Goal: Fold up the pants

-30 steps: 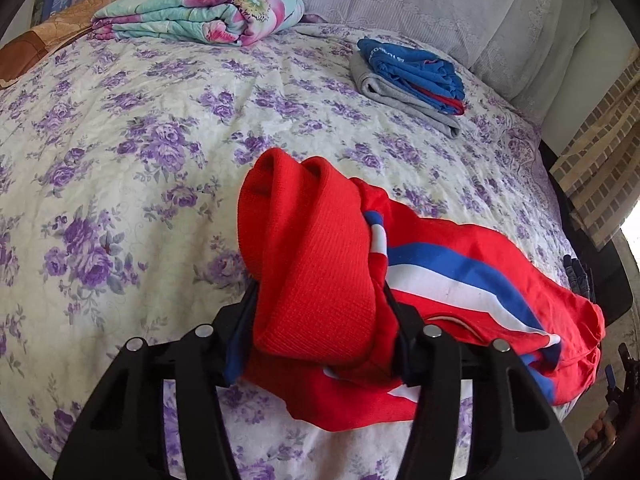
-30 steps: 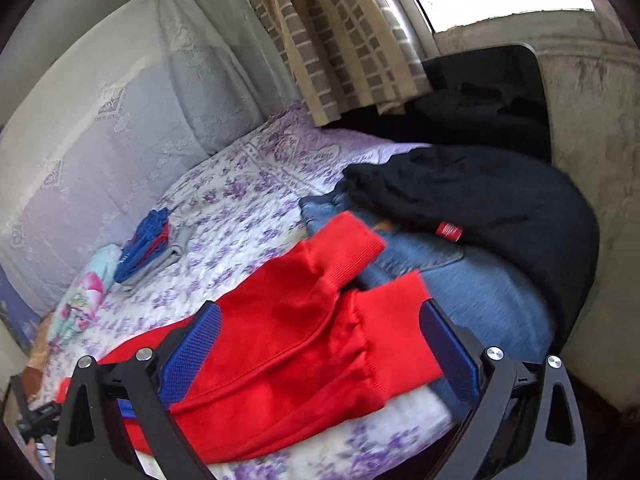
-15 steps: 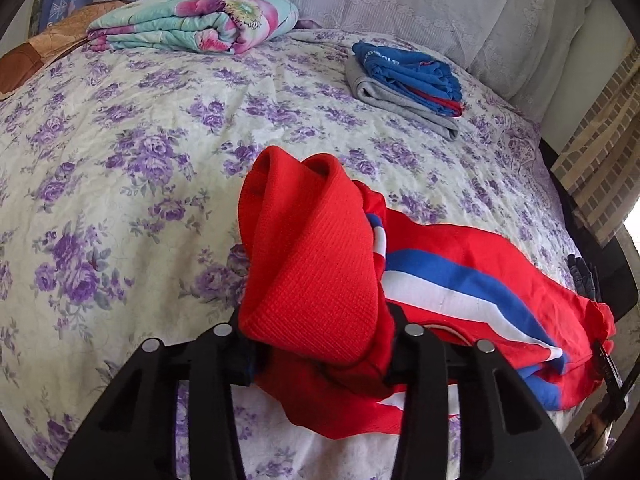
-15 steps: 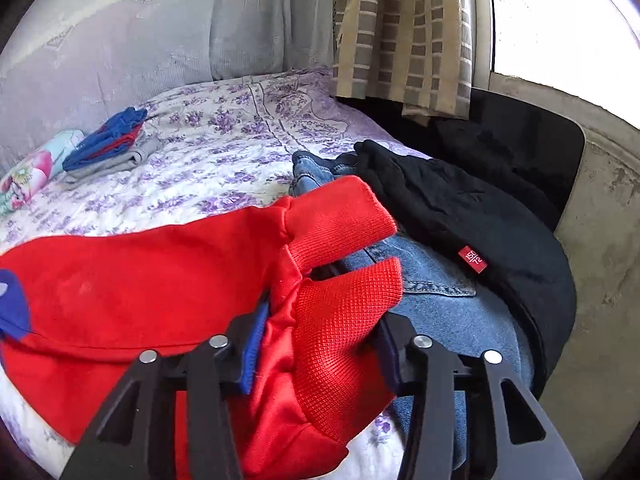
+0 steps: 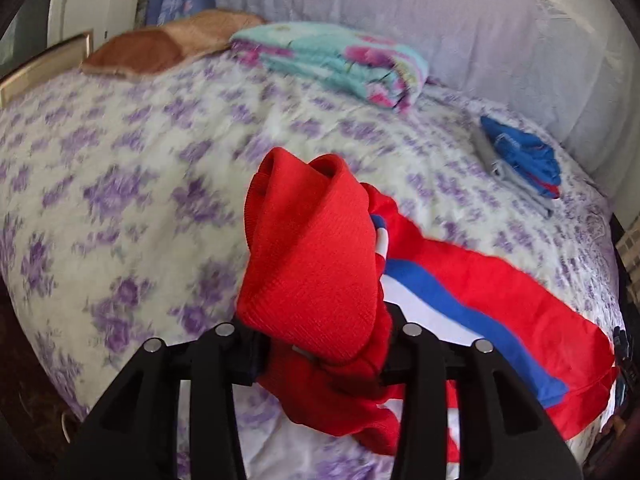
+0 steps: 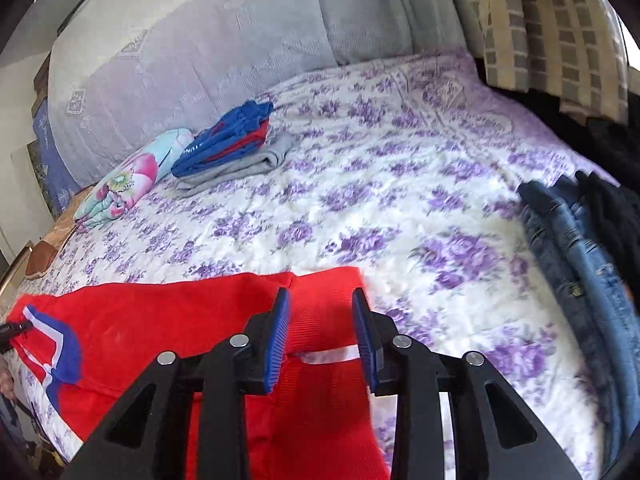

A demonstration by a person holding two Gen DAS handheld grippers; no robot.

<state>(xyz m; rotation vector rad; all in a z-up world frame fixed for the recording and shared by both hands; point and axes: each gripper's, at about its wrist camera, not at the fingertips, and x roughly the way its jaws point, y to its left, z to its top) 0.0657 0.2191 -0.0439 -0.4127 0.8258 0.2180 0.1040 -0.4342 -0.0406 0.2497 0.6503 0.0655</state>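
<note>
Red track pants with a blue and white side stripe [image 5: 472, 280] lie across the near edge of the bed. My left gripper [image 5: 324, 354] is shut on a bunched red ribbed end of the pants [image 5: 312, 260], which stands up between the fingers. In the right wrist view the pants [image 6: 168, 320] spread to the left. My right gripper [image 6: 322, 340] is closed down on the other red ribbed end [image 6: 324, 312], with the blue pads [image 6: 280, 336] pressing the cloth from both sides.
The bed has a white quilt with purple flowers [image 6: 380, 184]. A folded blue, red and grey stack [image 6: 232, 148] and a folded floral blanket [image 5: 340, 64] lie near the headboard. Jeans and dark clothes [image 6: 580, 248] are piled at the right edge. A brown cushion [image 5: 160, 44] lies far left.
Both grippers closed on the red ribbed ends of the pants. The right gripper then swung left, away from the jeans pile, drawing its end over the quilt. The left view also swung left.
</note>
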